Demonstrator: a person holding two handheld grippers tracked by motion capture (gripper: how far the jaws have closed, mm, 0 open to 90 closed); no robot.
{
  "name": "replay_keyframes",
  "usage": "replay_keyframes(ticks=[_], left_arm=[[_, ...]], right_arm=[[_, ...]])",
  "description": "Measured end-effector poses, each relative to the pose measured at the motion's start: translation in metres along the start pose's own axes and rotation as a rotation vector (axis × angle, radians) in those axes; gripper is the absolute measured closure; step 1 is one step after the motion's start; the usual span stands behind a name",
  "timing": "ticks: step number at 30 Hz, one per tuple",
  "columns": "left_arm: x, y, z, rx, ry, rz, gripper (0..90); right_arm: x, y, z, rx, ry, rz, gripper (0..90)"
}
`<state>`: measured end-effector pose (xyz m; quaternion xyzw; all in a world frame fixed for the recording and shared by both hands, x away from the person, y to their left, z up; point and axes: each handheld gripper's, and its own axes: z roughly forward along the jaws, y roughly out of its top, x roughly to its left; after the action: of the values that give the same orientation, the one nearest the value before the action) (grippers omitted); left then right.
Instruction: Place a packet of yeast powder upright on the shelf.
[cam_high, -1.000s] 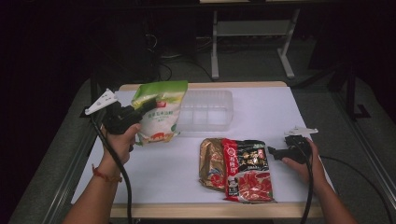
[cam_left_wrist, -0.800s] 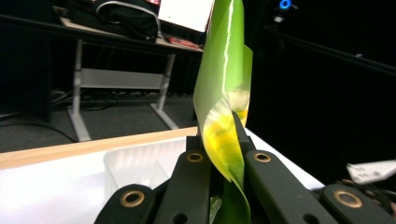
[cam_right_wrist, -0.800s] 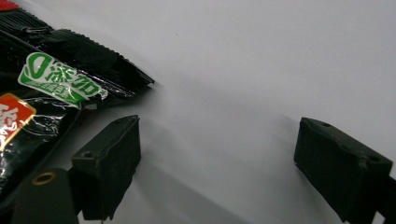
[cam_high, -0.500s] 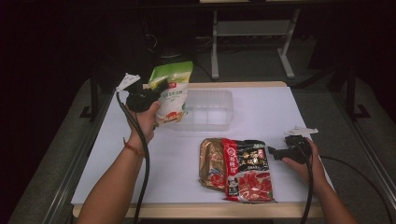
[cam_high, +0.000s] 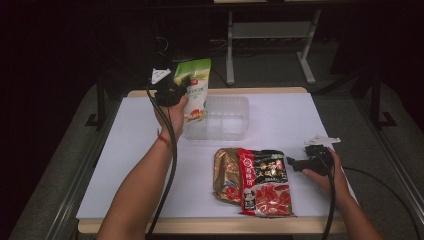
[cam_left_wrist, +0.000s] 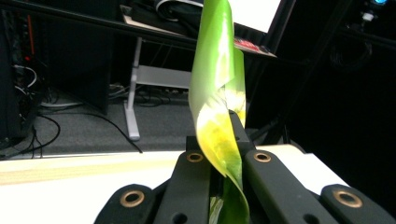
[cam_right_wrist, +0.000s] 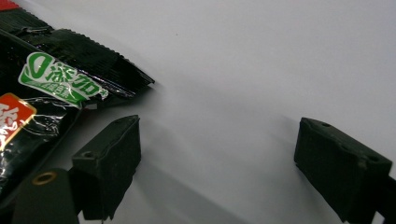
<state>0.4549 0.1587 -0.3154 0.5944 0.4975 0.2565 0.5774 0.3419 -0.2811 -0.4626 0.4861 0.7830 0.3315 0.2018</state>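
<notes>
left gripper: my left gripper is pinching the green-and-white pouch by its edge; in the left gripper view the film is clamped between the jaws and twists upward.
change: compared with a second ago I've carried the pouch from the table's left side toward the back, and it now hangs upright at the left end of the clear plastic tray.
pouch position: lifted off the table, its lower end over or just in front of the tray's near-left corner; can't tell if it touches the rim.
right gripper: my right gripper sits on the white table, same spot as before, jaws spread with nothing between them; its left finger is just beside the red-and-black packet, not touching.
other packet: gold pack lies partly under the red-and-black one, neither moved.
meaning: looks like packing the tray; pouch almost at the drop spot, two packets left.
next: shift a bit further over the tray, lower, release.
risk: floppy pouch may catch the rim.
</notes>
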Motion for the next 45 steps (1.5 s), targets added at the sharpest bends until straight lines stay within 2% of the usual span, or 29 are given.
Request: replay_keyframes(ticks=[2, 5, 8, 12, 14, 15, 17, 21, 23, 25, 27, 29, 32, 34, 36, 41, 43, 45], left_arm=[[-0.001, 0.0, 0.006, 0.002, 0.027, -0.012, 89.8], [-0.001, -0.001, 0.014, -0.02, 0.045, -0.049, 89.8], [-0.001, -0.001, 0.019, -0.073, 0.065, -0.048, 89.8], [0.0, -0.011, 0.024, -0.108, 0.032, -0.087, 89.7], [-0.001, -0.019, 0.027, -0.113, 0.024, -0.085, 89.7], [-0.001, -0.023, 0.027, -0.104, 0.025, -0.088, 89.7], [0.002, -0.032, 0.028, -0.096, 0.019, -0.127, 89.4], [0.009, -0.045, 0.027, -0.064, 0.002, -0.134, 88.2], [0.01, -0.049, 0.024, -0.043, 0.004, -0.112, 86.6], [0.013, -0.052, 0.021, -0.032, -0.041, -0.099, 85.8], [0.014, -0.05, 0.015, -0.017, -0.04, -0.037, 86.0], [0.017, -0.048, 0.012, 0.021, -0.072, 0.001, 84.8], [0.023, -0.047, 0.007, 0.065, -0.075, 0.067, 84.8], [0.028, -0.047, 0.003, 0.088, -0.086, 0.086, 85.9], [0.033, -0.048, -0.002, 0.095, -0.08, 0.098, 87.3], [0.041, -0.053, -0.011, 0.116, -0.101, 0.137, 87.6], [0.039, -0.056, -0.015, 0.117, -0.103, 0.176, 87.4], [0.036, -0.058, -0.02, 0.117, -0.099, 0.25, 87.0]], right_arm=[[0.0, 0.0, 0.0, 0.0, 0.0, -0.002, 13.8], [0.0, 0.0, 0.0, -0.001, -0.001, -0.003, 13.9], [0.0, 0.0, 0.0, -0.001, -0.001, -0.003, 13.9], [0.0, 0.0, 0.0, -0.001, -0.001, -0.004, 13.9], [0.0, 0.0, 0.0, -0.001, -0.001, -0.003, 13.9], [0.0, 0.0, 0.0, -0.002, -0.001, -0.004, 14.0], [0.001, 0.0, 0.0, -0.003, -0.005, -0.007, 14.0], [0.001, 0.0, 0.0, -0.005, -0.009, -0.011, 14.1], [0.001, 0.0, 0.0, -0.004, -0.007, -0.009, 14.1], [0.001, 0.0, 0.0, -0.004, -0.007, -0.009, 14.2], [0.001, 0.0, 0.0, -0.004, -0.006, -0.009, 14.2], [0.001, 0.0, 0.0, -0.004, -0.005, -0.006, 14.2], [0.001, 0.0, 0.0, -0.004, -0.005, -0.007, 14.2], [0.001, 0.0, 0.0, -0.004, -0.005, -0.006, 14.2], [0.001, 0.0, 0.0, -0.003, -0.004, -0.006, 14.2], [0.0, 0.0, 0.0, -0.002, -0.001, -0.006, 14.1], [0.0, 0.0, 0.0, -0.002, -0.001, -0.005, 14.1], [0.0, 0.0, 0.0, -0.002, -0.001, -0.006, 14.2]])
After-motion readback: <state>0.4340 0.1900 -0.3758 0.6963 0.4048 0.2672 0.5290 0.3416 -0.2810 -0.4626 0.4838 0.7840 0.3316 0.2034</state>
